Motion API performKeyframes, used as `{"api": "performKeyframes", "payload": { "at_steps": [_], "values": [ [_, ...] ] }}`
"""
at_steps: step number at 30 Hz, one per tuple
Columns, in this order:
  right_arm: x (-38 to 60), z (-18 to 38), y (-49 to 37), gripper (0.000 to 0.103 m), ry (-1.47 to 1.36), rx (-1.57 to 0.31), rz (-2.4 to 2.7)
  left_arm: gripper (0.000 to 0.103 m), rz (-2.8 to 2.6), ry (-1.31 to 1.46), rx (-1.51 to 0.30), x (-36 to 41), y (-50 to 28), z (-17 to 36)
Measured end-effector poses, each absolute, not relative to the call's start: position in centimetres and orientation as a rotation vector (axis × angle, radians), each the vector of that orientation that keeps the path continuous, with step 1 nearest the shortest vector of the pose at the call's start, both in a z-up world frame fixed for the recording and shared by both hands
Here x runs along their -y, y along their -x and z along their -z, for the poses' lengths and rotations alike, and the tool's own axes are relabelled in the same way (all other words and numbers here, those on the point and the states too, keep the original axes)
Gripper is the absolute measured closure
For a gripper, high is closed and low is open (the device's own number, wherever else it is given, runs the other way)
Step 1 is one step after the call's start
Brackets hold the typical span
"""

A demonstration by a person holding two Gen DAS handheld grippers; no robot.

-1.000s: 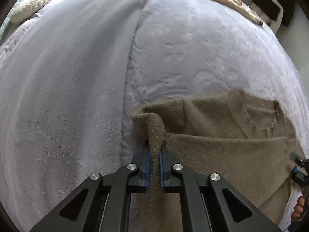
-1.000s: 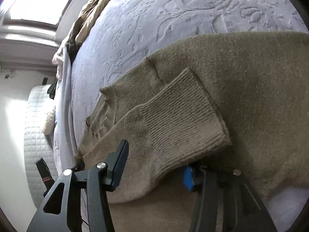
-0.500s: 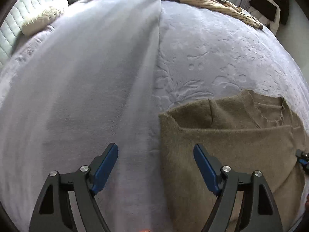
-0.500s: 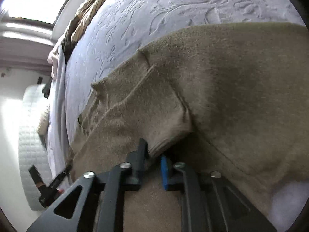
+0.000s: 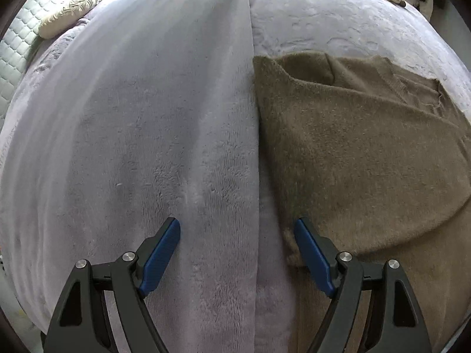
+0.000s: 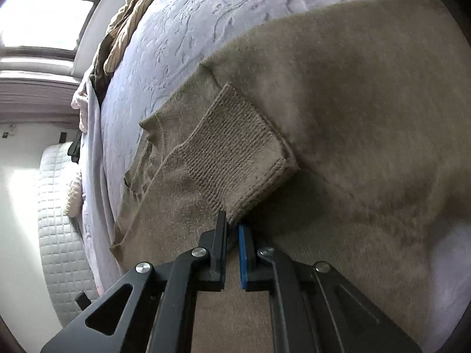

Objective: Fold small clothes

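A small olive-brown knit sweater [image 5: 353,147] lies flat on the pale lilac bed cover [image 5: 132,117], with one sleeve folded across its body. My left gripper [image 5: 237,235] is open and empty, its right finger at the sweater's left edge. In the right wrist view the sweater [image 6: 368,117] fills the frame. My right gripper [image 6: 232,226] is shut on the corner of the ribbed sleeve cuff [image 6: 235,153], which lies over the sweater body.
A pile of tan and striped clothes [image 6: 126,29] lies at the far edge of the bed. A cream cushion [image 5: 70,14] and a quilted headboard [image 6: 56,235] are at the bed's side. A bright window [image 6: 44,8] is beyond.
My left gripper let go of the sweater's folded edge, opened and drew back. My right gripper closed on the sleeve cuff and holds it.
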State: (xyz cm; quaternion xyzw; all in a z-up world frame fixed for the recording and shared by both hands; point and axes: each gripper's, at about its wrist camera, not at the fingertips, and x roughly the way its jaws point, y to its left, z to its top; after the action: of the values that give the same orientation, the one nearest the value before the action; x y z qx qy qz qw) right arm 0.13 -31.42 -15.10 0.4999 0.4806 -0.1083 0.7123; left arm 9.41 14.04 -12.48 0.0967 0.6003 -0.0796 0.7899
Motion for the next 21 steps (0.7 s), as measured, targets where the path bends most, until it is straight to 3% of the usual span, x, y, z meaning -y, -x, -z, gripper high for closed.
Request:
{"api": "performKeyframes", "payload": {
  "at_steps": [6,7,10,11,18,20,21],
  "values": [
    [31.1,14.6,0.5,0.094,-1.121,-1.078,0.217,0.022,0.176,-0.186,-1.265,-14.2,-7.6,9.8],
    [31.2,14.4,0.8,0.090,-1.102,-1.095,0.233,0.022,0.182,-0.185,-1.262,-14.1,-6.9,9.5],
    [31.3,13.7,1.5,0.064,-1.086,-1.109,0.242,0.022,0.202,-0.188,-1.265,-12.9,-5.3,8.7],
    [31.4,13.5,2.1,0.059,-1.099,-1.105,0.233,0.022,0.209,-0.189,-1.275,-12.3,-5.3,8.7],
    [33.2,11.9,3.8,0.061,-1.103,-1.047,0.267,0.022,0.291,-0.217,-1.300,-7.8,-2.8,8.1],
    [34.4,11.8,3.1,0.085,-1.118,-1.003,0.287,0.022,0.307,-0.217,-1.309,-6.5,-2.1,8.0],
    [34.7,11.9,2.7,0.085,-1.115,-1.002,0.291,0.022,0.314,-0.216,-1.314,-5.8,-1.8,8.0]
  ]
}}
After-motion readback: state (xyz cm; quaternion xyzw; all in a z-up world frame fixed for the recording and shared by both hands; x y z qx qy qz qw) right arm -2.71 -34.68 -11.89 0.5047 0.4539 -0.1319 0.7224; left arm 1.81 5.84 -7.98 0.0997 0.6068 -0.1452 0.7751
